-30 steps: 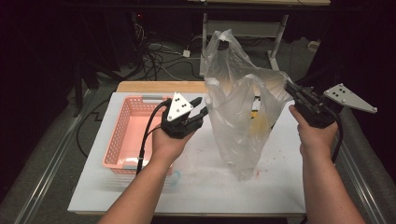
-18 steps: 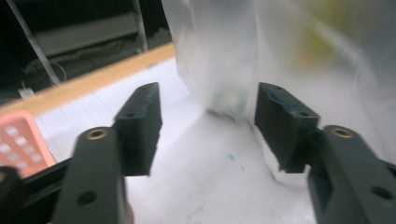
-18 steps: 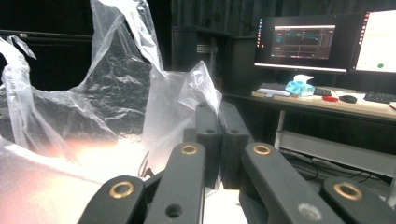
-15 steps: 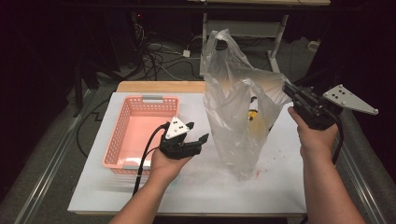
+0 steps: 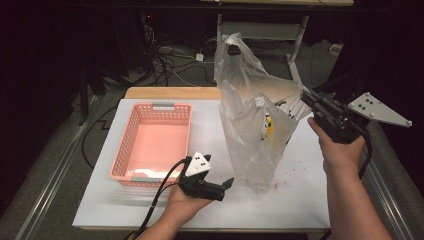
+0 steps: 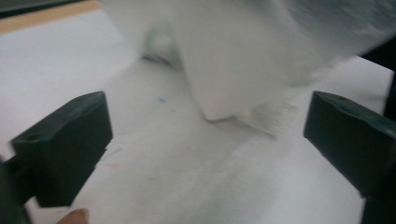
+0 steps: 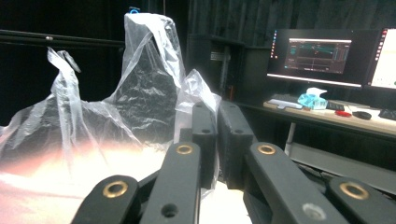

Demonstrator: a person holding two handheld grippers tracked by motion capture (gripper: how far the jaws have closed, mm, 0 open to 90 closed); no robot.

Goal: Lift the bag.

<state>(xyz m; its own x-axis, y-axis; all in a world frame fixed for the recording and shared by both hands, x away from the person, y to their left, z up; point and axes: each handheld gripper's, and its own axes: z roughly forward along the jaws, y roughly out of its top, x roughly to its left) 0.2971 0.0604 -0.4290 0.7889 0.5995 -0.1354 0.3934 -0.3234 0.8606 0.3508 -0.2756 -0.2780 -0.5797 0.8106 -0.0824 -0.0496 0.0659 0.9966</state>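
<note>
Currently we note bare table around clear plastic bag; right gripper pinches bag rim; left gripper, jaws just opening wide, low beside bag base, nothing held.

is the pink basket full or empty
Empty: the pink basket shows its bare floor in the high view, with nothing lying in it.

bright overhead light on the white table, dark surroundings; left gripper view blurred and washed out.

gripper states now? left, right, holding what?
Left gripper: open, jaws just widened, nothing between them, low by the bag.
Right gripper: shut on the bag's edge.
</note>
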